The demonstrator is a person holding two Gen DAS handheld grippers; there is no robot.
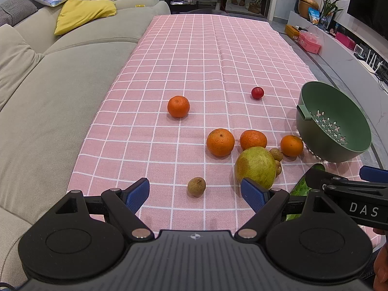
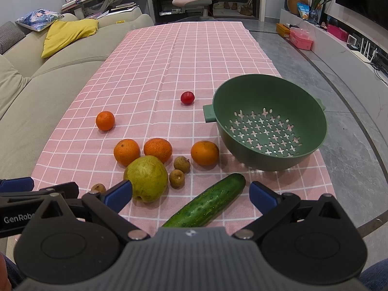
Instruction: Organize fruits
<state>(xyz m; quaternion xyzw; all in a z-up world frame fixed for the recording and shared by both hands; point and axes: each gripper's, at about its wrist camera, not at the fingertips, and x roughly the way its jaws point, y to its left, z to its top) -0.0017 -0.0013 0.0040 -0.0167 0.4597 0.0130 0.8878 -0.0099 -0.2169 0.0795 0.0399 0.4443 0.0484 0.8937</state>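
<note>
Fruit lies loose on the pink checked tablecloth (image 2: 150, 68). A green pear (image 2: 146, 178) sits at the front with several oranges (image 2: 126, 151) behind it, one orange (image 2: 105, 120) apart at the left, a small red fruit (image 2: 187, 97) further back, and brown longans (image 2: 181, 164). A cucumber (image 2: 208, 200) lies between my right gripper's (image 2: 190, 195) open, empty fingers. A green colander (image 2: 269, 123) stands empty at the right. My left gripper (image 1: 195, 192) is open and empty, with a longan (image 1: 196, 186) between its fingertips and the pear (image 1: 255, 167) by its right finger.
A grey sofa (image 1: 48, 84) with a yellow cushion (image 1: 82, 14) runs along the table's left side. Grey floor (image 2: 351, 145) and a low TV shelf (image 2: 339, 43) with boxes lie to the right. A chair (image 2: 191, 1) stands beyond the table's far end.
</note>
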